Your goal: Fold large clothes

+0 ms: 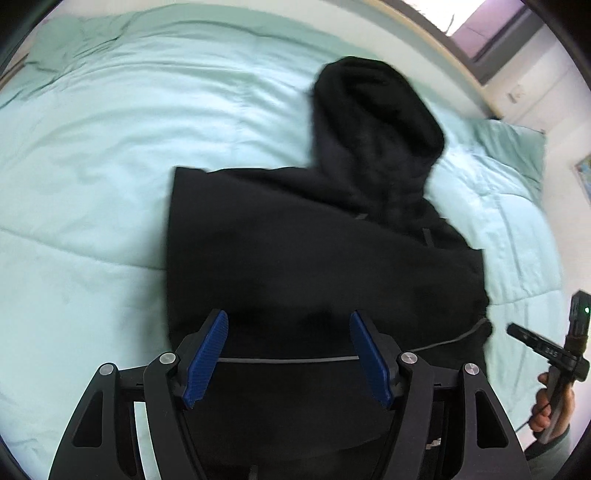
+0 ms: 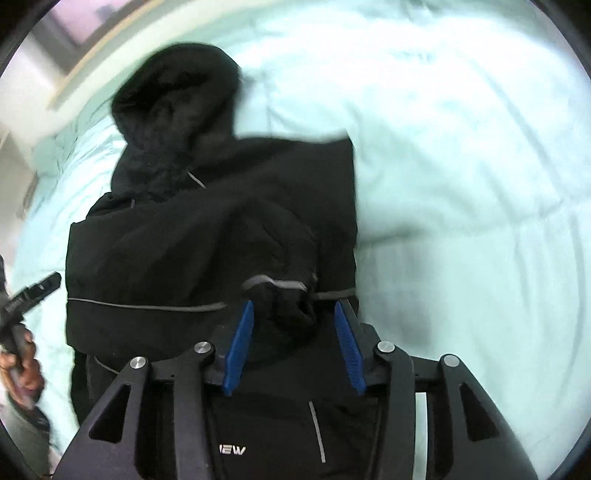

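A black hooded jacket (image 1: 325, 236) lies partly folded on the pale green quilted bed cover (image 1: 92, 166), hood toward the bed's far edge. Wide bare cover lies beside it. The left gripper (image 1: 289, 354) hangs above the jacket, jaws apart, gripping nothing. The right gripper (image 2: 293, 341) has jaws apart around a bunched cuff, not squeezing it.

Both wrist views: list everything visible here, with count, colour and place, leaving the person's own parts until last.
Hooded jacket: one, black with grey piping, lying on the bed, hood away from the grippers.
Sleeve cuff: one, black, lying between the right gripper's pads, not pinched.
Comforter: one, pale mint, covering the bed.
Window: one, at the far wall.
Left gripper: black with blue pads, open, over the jacket's lower part.
Right gripper: black with blue pads, open.
Hands: two, each gripping a handle.
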Demonstrator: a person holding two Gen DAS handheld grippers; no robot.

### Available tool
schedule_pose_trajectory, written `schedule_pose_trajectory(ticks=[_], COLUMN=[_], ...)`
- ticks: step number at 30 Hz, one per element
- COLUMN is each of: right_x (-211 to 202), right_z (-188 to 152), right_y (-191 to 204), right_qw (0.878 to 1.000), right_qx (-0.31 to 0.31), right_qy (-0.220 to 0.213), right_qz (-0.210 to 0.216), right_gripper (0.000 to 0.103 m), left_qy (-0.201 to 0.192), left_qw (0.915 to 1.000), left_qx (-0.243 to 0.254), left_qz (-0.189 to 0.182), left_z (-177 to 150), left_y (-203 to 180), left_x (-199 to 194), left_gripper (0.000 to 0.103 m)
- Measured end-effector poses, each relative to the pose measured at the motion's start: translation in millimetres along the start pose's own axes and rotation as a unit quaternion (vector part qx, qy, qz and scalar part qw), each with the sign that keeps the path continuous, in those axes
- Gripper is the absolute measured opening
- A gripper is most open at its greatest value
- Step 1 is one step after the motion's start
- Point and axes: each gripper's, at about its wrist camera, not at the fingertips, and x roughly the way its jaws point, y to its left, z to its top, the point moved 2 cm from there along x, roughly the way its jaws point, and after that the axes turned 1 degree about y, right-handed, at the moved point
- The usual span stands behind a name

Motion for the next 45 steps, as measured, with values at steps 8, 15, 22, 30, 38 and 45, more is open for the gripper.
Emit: schedule_pose_trajectory(ticks=[8, 15, 22, 30, 38, 45], right_x=[101, 105, 43, 97, 17, 62], right_z=[1, 16, 16, 15, 108, 246], right_y=[41, 46, 52, 49, 56, 36], right_qw=[0.989, 0.986, 0.995, 0.987, 0.995, 0.997], right_qx=[-0.100, -0.096, -0.085, -0.094, -0.098, 0.035], right_qy=[0.042, 0.074, 0.044, 0.116, -0.004, -0.071], right_qz=[-0.096, -0.115, -0.039, -0.064, -0.017, 0.026], right_gripper=[0.049, 0.049, 0.050, 0.050, 0.050, 0.051], left_qy=[0.039, 0.039, -0.009, 0.043, -0.069, -0.106], left_qw=[0.9942, 0.9904, 0.9998, 0.9944, 0.9947, 0.9908], left_qx=[0.064, 0.080, -0.010, 0.011, 0.045, 0.071], left_qz=[0.077, 0.105, -0.015, 0.096, 0.062, 0.044], left_z=[-10, -8, 7, -2, 84, 213], left_y=[-6, -12, 17, 45, 16, -35], left_x=[65, 65, -5, 36, -31, 19], left_gripper=[0.070, 0.075, 0.075, 0.075, 0.075, 0.075])
